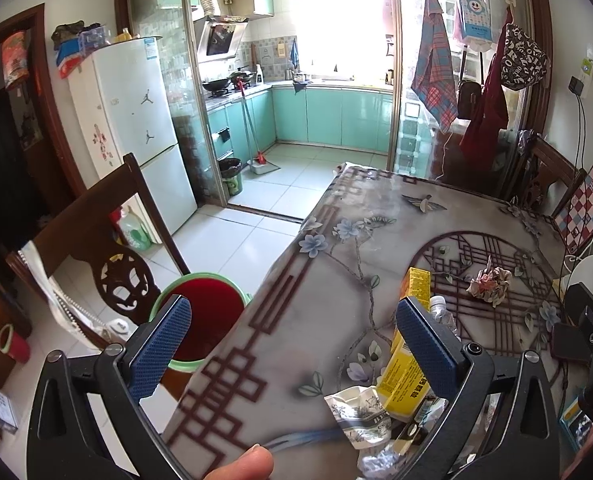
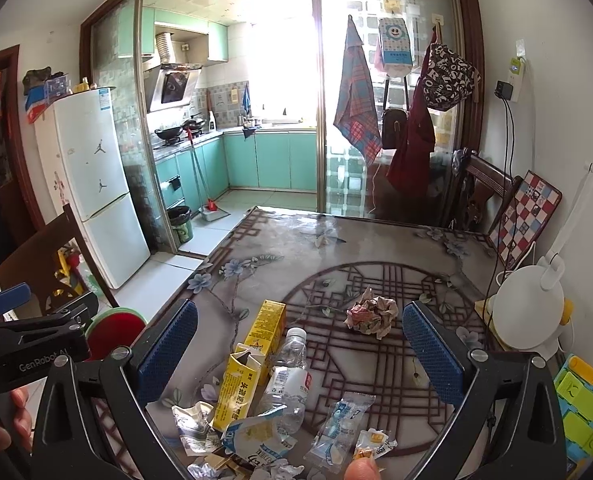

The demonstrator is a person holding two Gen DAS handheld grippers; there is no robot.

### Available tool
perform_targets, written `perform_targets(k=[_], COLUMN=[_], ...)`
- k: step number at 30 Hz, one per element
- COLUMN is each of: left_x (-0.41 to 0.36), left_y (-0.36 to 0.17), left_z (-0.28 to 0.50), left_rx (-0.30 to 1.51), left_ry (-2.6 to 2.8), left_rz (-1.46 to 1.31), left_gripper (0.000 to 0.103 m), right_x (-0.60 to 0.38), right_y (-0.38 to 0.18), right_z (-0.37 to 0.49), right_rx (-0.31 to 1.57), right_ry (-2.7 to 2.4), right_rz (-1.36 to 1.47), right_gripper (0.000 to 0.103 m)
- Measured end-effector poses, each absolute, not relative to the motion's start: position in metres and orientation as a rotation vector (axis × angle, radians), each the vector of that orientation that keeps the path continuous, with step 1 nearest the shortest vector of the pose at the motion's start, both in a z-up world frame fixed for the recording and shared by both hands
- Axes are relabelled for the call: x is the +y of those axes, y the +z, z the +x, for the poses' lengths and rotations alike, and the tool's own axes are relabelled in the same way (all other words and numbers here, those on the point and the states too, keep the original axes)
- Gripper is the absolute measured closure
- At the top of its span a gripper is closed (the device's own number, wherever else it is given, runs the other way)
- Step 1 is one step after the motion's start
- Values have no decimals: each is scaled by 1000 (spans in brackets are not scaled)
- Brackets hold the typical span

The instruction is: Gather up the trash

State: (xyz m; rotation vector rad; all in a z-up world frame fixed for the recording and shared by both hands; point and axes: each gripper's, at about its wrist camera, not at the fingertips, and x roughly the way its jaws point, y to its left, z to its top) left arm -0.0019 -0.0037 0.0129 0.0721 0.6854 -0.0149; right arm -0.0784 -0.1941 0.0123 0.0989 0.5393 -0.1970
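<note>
On the bench (image 2: 376,248), near edge: the trash sits in a loose pile. It holds a yellow carton (image 2: 252,356), a crushed clear bottle (image 2: 290,376), a clear wrapper (image 2: 338,428), a torn blue-white packet (image 2: 252,436) and small scraps. A crumpled paper ball (image 2: 370,314) lies apart, further in on the lattice print.

Both tongs are spread wide and carry nothing. The right tongs (image 2: 300,360) hover over the pile, with carton and bottle between the fingers. The left tongs (image 1: 292,344) straddle the bench edge, with the bin on one side and the pile on the other.

Step in hand looks like the first pick. Suggest:
- take the carton first: rigid, flat sides, best grip
- close across its narrow faces, since it leans on the bottle
- bottle next, across the body; it may roll or spring out
- film wrappers are thin and flat; pinch a raised fold

Containers: the green-rimmed bin (image 1: 204,316), red inside, stands on the floor just beside the bench edge. What shows of its interior looks empty; the bottom is hidden.
</note>
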Motion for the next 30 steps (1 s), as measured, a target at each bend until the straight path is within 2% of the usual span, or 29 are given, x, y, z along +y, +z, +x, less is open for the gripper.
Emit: perform_targets(k=[30], left_x=[-2], left_y=[4], left_z=[-1], left_rx=[691], left_ry=[-1], left_rz=[66], left_gripper=[0], right_x=[-203], right_y=[8], right_z=[-81], right_rx=[550], right_ry=[-224], right_rz=[113], right_gripper=[0])
